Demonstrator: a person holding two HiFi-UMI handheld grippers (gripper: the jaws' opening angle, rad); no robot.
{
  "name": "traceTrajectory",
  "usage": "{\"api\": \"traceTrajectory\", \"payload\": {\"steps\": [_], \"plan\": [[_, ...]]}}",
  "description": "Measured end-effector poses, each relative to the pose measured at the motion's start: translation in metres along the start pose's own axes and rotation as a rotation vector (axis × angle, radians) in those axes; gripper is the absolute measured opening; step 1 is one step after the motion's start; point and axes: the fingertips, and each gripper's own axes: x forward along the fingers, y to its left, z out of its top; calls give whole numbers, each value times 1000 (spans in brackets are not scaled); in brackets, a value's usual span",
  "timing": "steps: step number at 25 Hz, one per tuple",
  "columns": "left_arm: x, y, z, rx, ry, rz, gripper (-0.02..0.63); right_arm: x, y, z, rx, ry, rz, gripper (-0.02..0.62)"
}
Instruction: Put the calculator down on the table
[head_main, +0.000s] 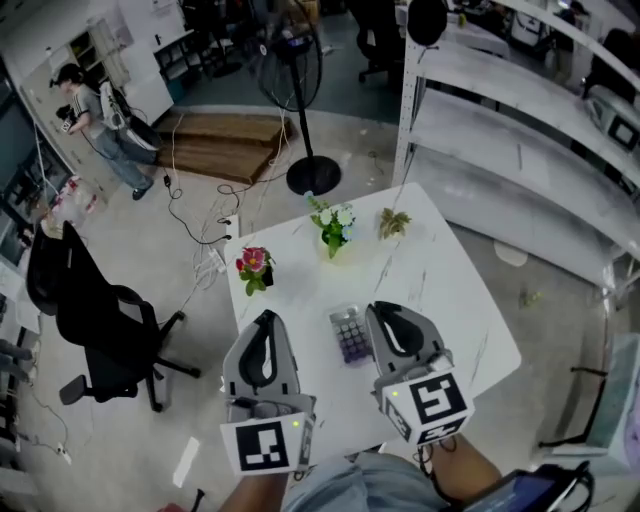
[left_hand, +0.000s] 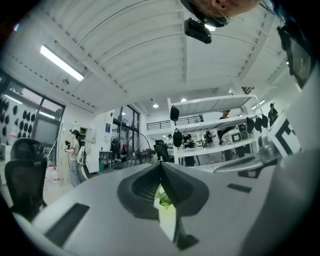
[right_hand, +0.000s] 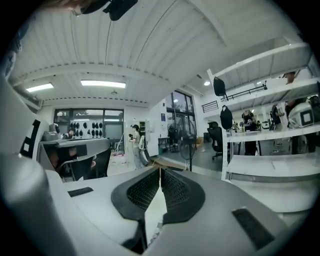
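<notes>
The calculator (head_main: 350, 334), grey with purple-tinted keys, lies flat on the white table (head_main: 455, 300) near its front edge. Nothing holds it. In the head view both grippers hover high above the table on either side of it, pointing away from me. My left gripper (head_main: 266, 316) is left of the calculator, with its jaws together and nothing between them. My right gripper (head_main: 381, 308) is just right of it, also shut and empty. The left gripper view (left_hand: 161, 165) and the right gripper view (right_hand: 160, 171) each show ribbed pads meeting at the tips, aimed level across the room.
On the table's far half stand a pink flower pot (head_main: 254, 266), a white-flowered plant (head_main: 333, 224) and a small dry plant (head_main: 393, 222). A black office chair (head_main: 100, 320) is left of the table, a standing fan (head_main: 300, 100) behind it, white shelving (head_main: 520, 130) to the right. A person (head_main: 95, 120) stands far left.
</notes>
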Motion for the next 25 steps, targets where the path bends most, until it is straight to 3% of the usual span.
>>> {"api": "traceTrajectory", "payload": {"steps": [4,12,25], "plan": [[-8,0,22,-16,-57,11,8,-16,-1,19,-31,-52,-14,15],[-16,-8,31,-8,-81,7,8,-32,-2,37,-100,-116,-29,12],[-16,-5,33,7,-89,-16,8,-30,8,45,-82,-138,-34,12]]}}
